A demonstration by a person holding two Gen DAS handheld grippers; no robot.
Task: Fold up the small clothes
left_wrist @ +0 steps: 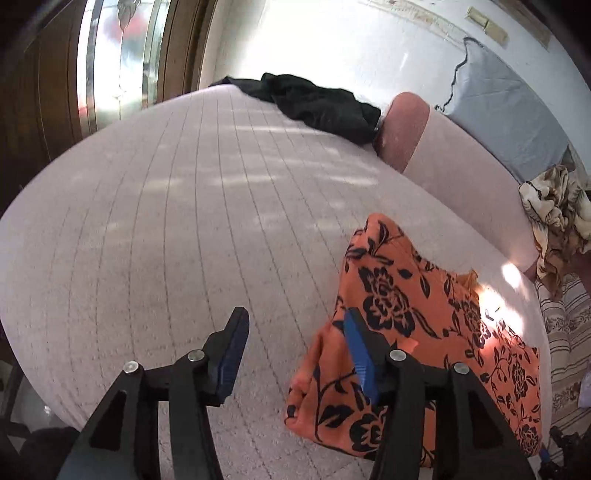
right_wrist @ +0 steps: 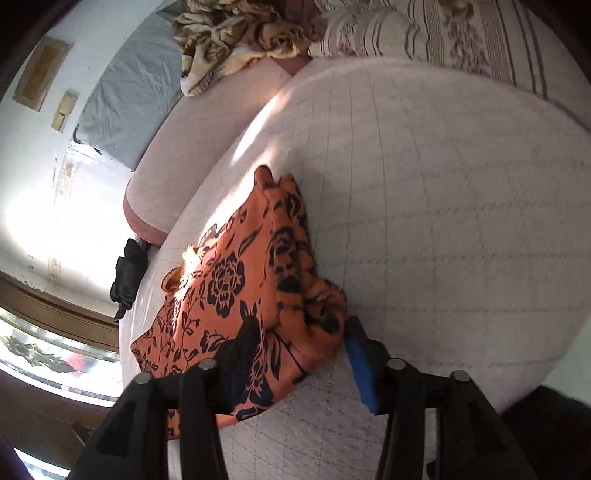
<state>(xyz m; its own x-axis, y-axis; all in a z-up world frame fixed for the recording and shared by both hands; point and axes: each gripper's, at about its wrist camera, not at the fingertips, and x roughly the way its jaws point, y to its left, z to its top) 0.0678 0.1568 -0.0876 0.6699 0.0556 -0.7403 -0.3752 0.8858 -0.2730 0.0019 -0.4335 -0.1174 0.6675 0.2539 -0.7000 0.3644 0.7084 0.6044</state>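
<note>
Left wrist view
Left tongs: jaws stand apart, nothing between the blue pads; bare quilted cover shows in the gap.
Orange floral garment: lies bunched on the bed at 4 o'clock of the view; its left edge runs behind the right-hand finger of the tongs, and whether that finger touches the cloth I cannot tell.
Bed cover: pale pink, quilted in a grid, fills the middle of the view.
Black garment: crumpled at the far edge of the bed, at 12 o'clock.
Bolster: pink, lies along the bed's far right side at 2 o'clock.
Tiger-print blanket: heaped at 3 o'clock, beyond the bolster.
Grey pillow: leans against the wall at 1 o'clock.

Right wrist view
Right tongs: jaws stand apart; a fold of the orange floral garment lies in the gap and drapes over the left-hand finger, but the blue pad at right is clear of it, so nothing is pinched.
Garment's place: on the bed, from centre toward 8 o'clock, rumpled, sunlit along its far edge.
Black garment: at 9 o'clock, at the bed's edge.
Tiger-print blanket: at 11 o'clock.
Striped bedding: at 1 o'clock.
</note>
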